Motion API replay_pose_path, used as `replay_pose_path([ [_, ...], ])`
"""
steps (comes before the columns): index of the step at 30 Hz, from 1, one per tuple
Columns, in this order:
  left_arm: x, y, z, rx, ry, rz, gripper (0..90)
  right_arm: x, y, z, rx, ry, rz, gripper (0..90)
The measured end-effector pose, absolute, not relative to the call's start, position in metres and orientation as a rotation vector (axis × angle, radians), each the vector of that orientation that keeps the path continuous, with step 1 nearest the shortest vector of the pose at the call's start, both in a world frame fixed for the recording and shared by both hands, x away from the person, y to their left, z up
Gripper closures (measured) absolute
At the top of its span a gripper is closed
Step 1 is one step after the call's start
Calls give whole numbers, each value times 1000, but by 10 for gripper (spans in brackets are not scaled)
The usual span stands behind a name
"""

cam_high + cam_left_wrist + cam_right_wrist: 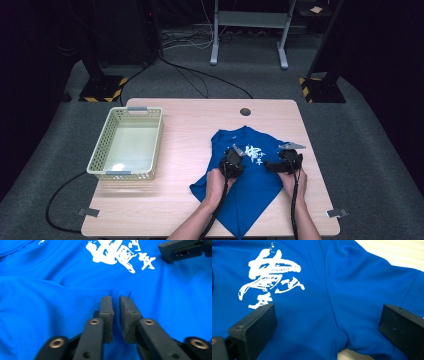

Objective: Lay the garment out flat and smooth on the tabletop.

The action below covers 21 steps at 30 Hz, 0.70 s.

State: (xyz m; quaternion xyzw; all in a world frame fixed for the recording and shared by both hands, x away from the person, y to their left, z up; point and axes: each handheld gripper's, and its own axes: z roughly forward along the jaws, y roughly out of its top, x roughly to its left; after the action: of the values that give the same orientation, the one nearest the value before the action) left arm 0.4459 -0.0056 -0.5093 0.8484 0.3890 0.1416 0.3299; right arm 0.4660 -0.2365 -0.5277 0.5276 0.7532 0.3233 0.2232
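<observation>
At about nine o'clock on the desk (175, 200) you have the pale mesh basket (102, 145), and it holds nothing; nothing of the work has reached it yet, if that is where the garment is meant to end up. The blue T-shirt (250, 190) lies right of centre, at roughly four o'clock from the middle of the desk, spread crookedly with its white print (255, 154) facing up and its lower part running toward the near edge. It is rumpled, not folded into any neat shape.

Your left gripper (113, 302) sits on the shirt just left of the print, and its jaws have pinched together on a raised ridge of blue fabric, so you have a hold there. That grip looks like the one step finished so far.

Your right gripper (327, 322) rests at the shirt's three o'clock side, near the sleeve seam. Its jaws stand wide apart with cloth lying between them, and the pads (259, 322) do not press on it.

To my eye you are early in the job: one hold secured, the second not yet taken, and all the lifting, folding or moving toward the basket remains.
</observation>
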Motion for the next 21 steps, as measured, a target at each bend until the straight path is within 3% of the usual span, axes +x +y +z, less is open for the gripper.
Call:
replay_pose_path([
  [4,445,3,-507,2180,1018,357,856,466,-237,-528,1459,2078,893,9],
  [9,445,18,-499,2122,1033,308,859,466,-237,-528,1459,2078,894,10],
  [21,455,61,-480,2040,1092,352,864,466,-237,-528,1458,2078,894,12],
])
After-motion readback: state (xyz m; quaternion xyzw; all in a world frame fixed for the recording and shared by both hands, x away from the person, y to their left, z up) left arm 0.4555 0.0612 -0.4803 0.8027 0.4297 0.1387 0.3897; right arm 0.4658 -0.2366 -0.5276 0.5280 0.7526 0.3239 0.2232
